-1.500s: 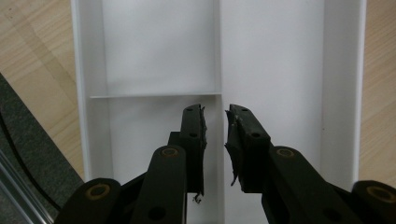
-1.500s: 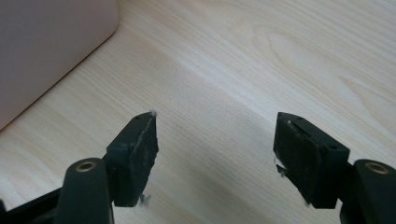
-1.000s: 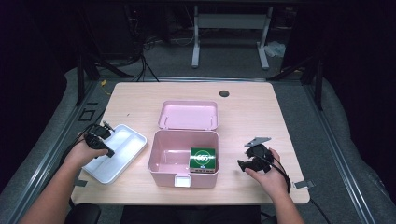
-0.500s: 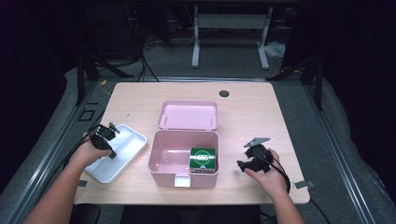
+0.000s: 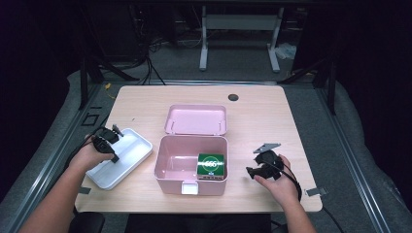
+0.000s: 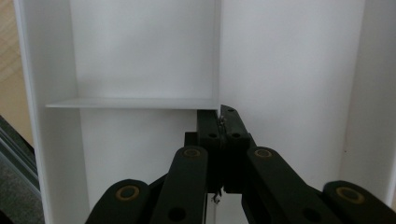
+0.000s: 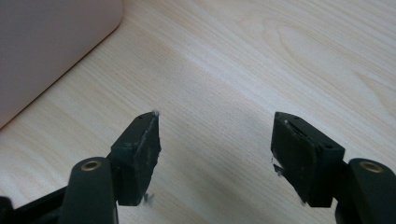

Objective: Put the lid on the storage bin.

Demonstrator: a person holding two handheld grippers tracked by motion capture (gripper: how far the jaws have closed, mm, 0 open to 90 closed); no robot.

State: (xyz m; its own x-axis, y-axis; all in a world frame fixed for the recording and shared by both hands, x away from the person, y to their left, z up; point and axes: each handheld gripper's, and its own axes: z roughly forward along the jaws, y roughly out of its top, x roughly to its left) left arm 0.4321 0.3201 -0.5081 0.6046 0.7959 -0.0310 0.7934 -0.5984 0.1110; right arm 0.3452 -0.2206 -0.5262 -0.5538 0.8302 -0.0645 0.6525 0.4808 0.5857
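Since earlier frame: left gripper (image 6: 219, 126) shifted inward over white tray (image 5: 138, 148), jaws just closing, now pinched on tray's thin inner divider (image 6: 219, 56). Tray at table's (image 5: 291, 126) left, beside pink box (image 5: 167, 167). Likely light, stiff, slippery plastic; best gripped at divider or rim. Right gripper (image 7: 215, 140) apart, empty, above table.

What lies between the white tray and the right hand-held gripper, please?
In the high view, the open pink box sits between the white tray and the right hand-held gripper, with a green packet inside it.
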